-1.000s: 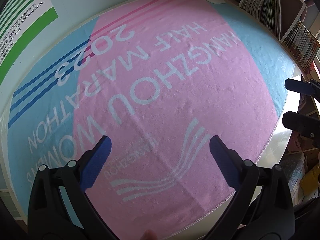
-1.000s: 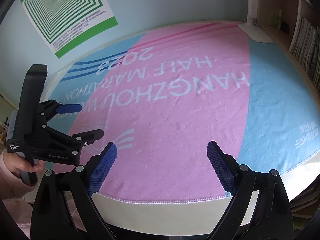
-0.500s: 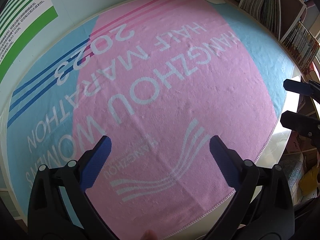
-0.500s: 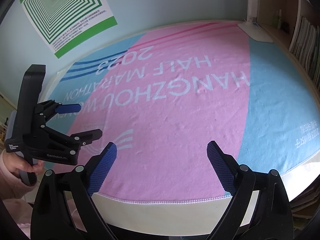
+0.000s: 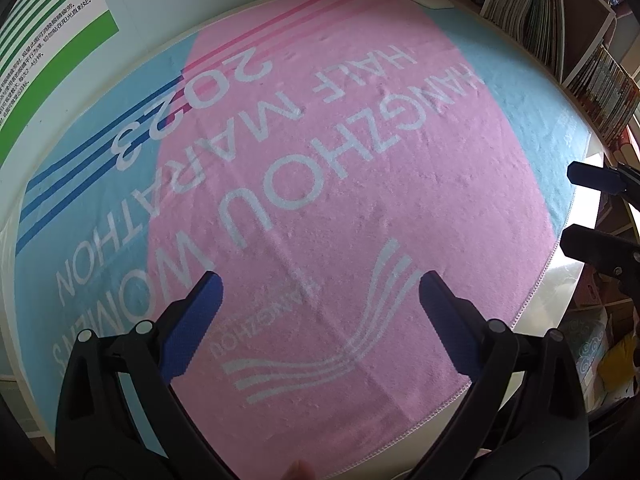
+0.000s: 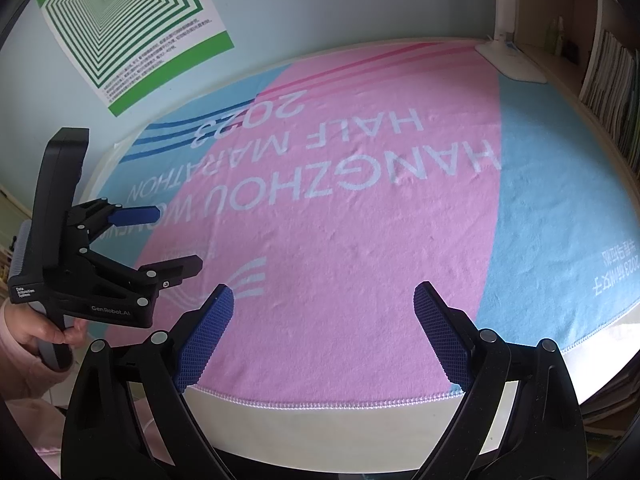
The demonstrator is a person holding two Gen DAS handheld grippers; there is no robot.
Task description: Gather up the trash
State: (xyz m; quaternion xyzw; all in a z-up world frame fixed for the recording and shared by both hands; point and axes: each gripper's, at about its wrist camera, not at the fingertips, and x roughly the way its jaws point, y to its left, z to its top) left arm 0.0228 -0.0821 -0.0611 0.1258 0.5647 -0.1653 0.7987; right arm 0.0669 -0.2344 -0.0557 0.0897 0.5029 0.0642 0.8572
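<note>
**Both tongs open over the towel, no trash in view**

Left tongs (image 5: 318, 286): fingers spread wide, nothing between them, hovering over the pink middle of the towel (image 5: 360, 184) near the worktop's front edge. Right tongs (image 6: 323, 300): same, fingers wide apart, empty, poised above the front edge of the worktop (image 6: 320, 420) where the towel's stitched hem ends.

Towel is pink with light blue sides, printed "HANGZHOU WOMEN'S HALF MARATHON 2023", and covers nearly all of the worktop; only a bare strip shows at the front and the front right corner.

From my right wrist camera I see my left hand (image 6: 38, 330) gripping the left tongs' handle off the worktop's left front corner.

White lamp base (image 6: 510, 62) sits at the back right corner. Bookshelf (image 5: 560, 32) runs along the right edge. Green-striped poster (image 6: 120, 20) is on the wall behind the back left corner.

Trash: I can't see any on the towel or the bare worktop in either view.
</note>
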